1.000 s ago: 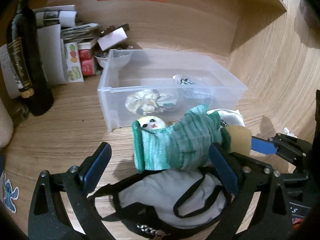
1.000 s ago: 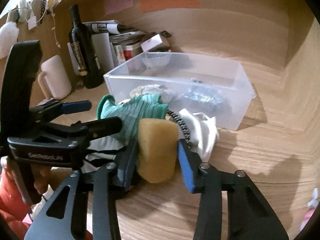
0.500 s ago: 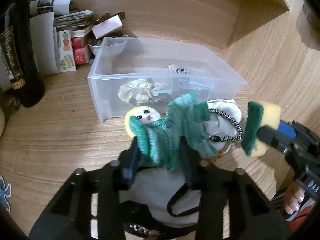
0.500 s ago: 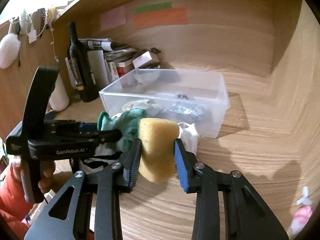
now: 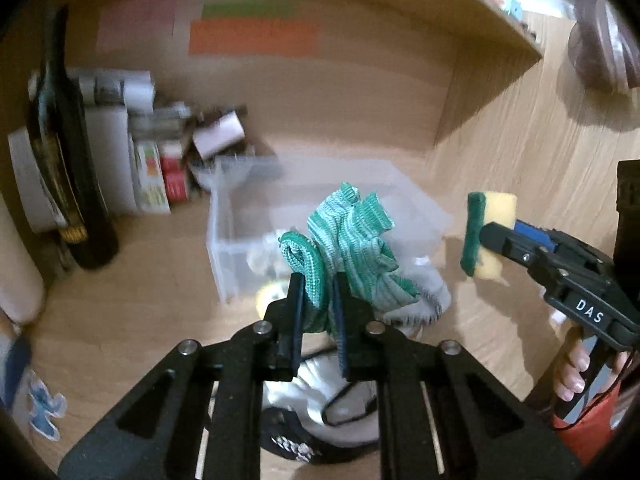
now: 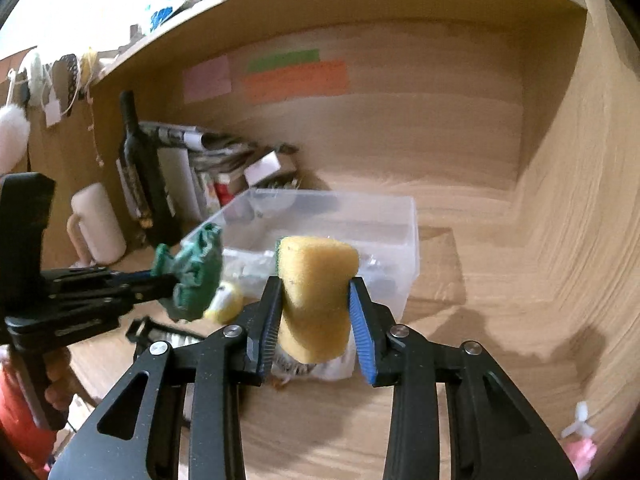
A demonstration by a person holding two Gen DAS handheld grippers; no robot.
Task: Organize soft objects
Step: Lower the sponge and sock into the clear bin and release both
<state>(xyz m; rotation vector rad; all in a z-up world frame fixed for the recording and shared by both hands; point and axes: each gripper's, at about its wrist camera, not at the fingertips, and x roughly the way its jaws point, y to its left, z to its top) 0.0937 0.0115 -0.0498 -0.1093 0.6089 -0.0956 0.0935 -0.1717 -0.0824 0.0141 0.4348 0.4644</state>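
My left gripper (image 5: 316, 300) is shut on a green knitted cloth (image 5: 352, 248) and holds it in the air in front of the clear plastic bin (image 5: 224, 240). The cloth also shows in the right wrist view (image 6: 196, 276). My right gripper (image 6: 316, 300) is shut on a yellow sponge (image 6: 316, 292) with a green scrub side, seen from the left wrist view (image 5: 486, 232), raised just before the bin (image 6: 404, 240). A small yellow soft toy (image 6: 226, 302) and a white cloth item (image 5: 432, 292) lie on the desk below.
A dark bottle (image 5: 68, 168), stacked papers and boxes (image 5: 152, 160) and a white mug (image 6: 100, 228) stand at the back left. A black-strapped grey bag (image 5: 320, 400) lies near the front. The bin holds several small items. Wooden walls close the back and right.
Both grippers have risen from the desk: the left closed on the green cloth and lifted it, the right lifted the sponge toward the bin. The yellow toy is uncovered.
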